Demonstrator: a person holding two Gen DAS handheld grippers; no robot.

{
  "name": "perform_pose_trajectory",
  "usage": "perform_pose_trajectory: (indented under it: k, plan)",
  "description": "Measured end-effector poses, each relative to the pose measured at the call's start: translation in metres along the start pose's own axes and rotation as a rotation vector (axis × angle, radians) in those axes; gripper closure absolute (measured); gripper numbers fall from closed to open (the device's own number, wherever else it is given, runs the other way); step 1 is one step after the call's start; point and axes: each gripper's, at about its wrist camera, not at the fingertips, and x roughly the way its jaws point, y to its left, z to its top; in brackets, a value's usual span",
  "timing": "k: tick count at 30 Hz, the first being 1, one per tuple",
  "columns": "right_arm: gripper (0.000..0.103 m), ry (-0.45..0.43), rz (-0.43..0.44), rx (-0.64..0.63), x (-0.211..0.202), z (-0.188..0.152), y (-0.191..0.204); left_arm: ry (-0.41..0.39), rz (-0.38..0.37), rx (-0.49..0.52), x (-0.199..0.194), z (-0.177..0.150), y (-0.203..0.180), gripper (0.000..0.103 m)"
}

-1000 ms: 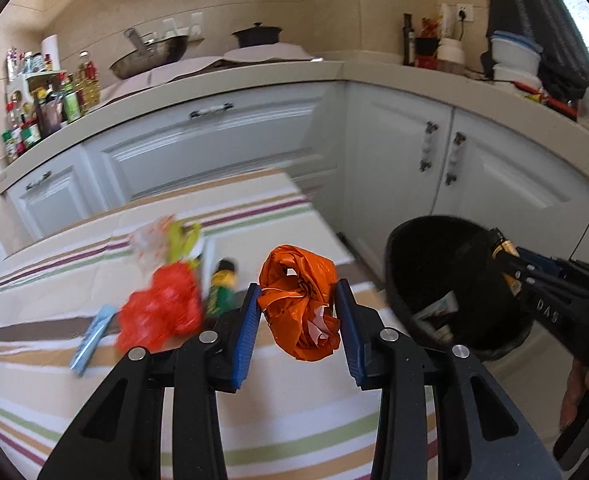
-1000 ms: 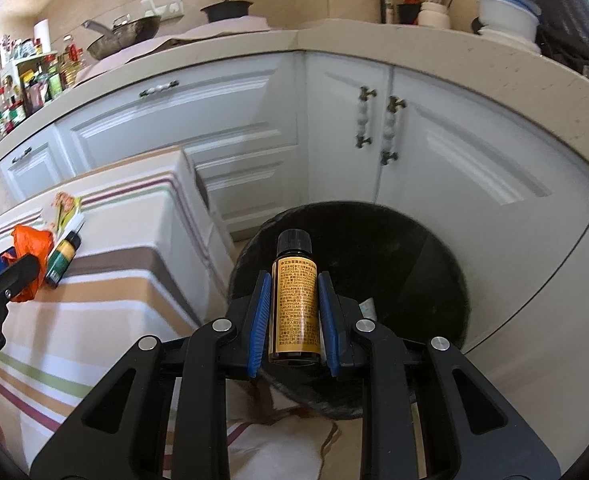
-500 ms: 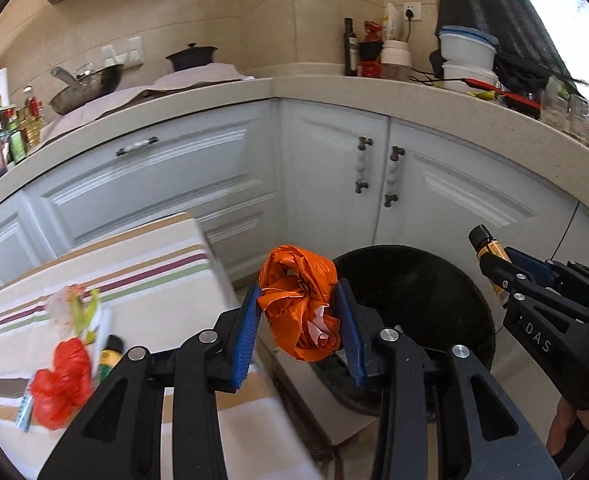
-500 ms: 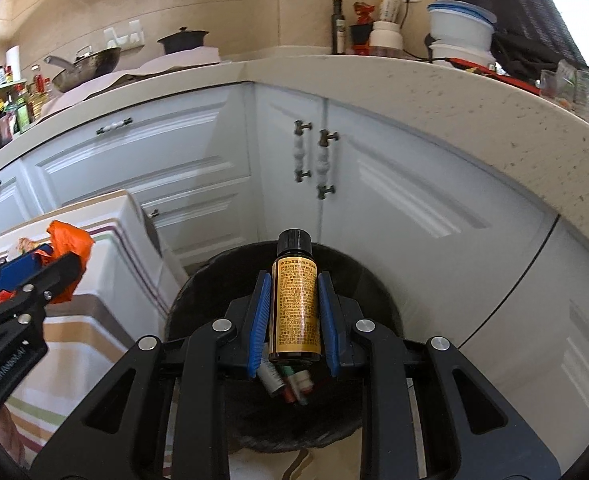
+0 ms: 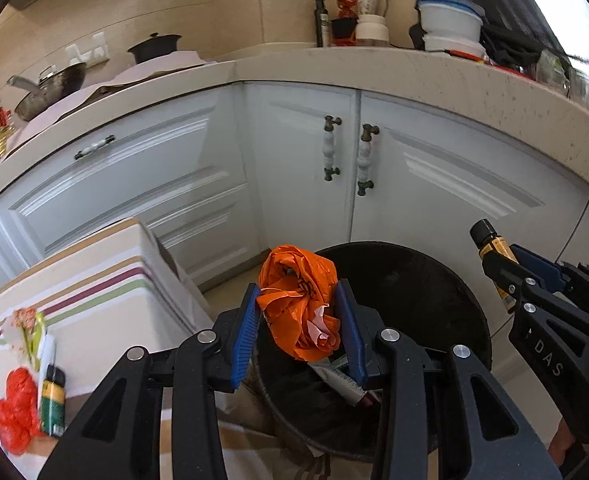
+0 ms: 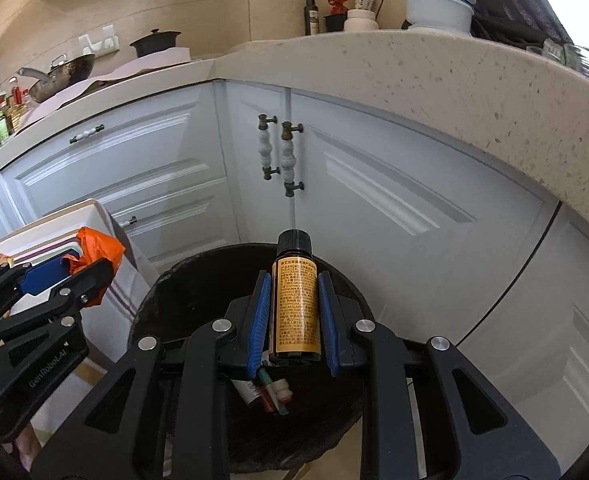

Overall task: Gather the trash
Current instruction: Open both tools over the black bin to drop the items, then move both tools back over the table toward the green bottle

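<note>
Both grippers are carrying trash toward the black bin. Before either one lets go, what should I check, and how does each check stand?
1. Left gripper shut on orange bag: ok.
2. Right gripper shut on brown bottle: ok.
3. Bottle in front of black bin opening: ok.
4. Bag fully over the opening: cannot tell.
5. Room left in bin: ok.
6. Table cleared: not ok; red bag and green bottle remain.

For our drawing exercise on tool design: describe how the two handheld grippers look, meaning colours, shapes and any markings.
Both the left gripper and the right gripper have black, angular linkage arms with silver rivets and ribbed blue finger pads. White lettering marks their sides, partly readable as "DAS" and "GenRobot.AI".
</note>
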Motion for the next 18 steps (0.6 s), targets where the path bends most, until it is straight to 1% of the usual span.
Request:
perform_pose_trajectory:
  k: [2, 3, 4, 11, 18]
  plan:
    - [0.069, 0.006, -0.001, 0.006, 0.005, 0.001, -0.003, -0.007, 0.015, -0.002, 0.005, 0.002, -0.001, 0.056]
    - [0.064, 0.004, -0.007, 0.010, 0.006, 0.001, -0.004, -0.012, 0.016, -0.006, 0.006, 0.002, -0.001, 0.048]
    - [0.064, -0.002, -0.015, 0.012, 0.006, 0.002, -0.005, -0.018, 0.017, -0.013, 0.006, 0.003, 0.000, 0.044]
    - [0.064, -0.013, -0.025, 0.019, 0.006, 0.002, -0.009, -0.017, 0.018, -0.028, 0.005, 0.003, 0.004, 0.042]
    - [0.064, -0.009, -0.006, 0.023, 0.000, -0.001, 0.000, -0.023, 0.023, -0.047, -0.014, -0.001, 0.018, 0.041]
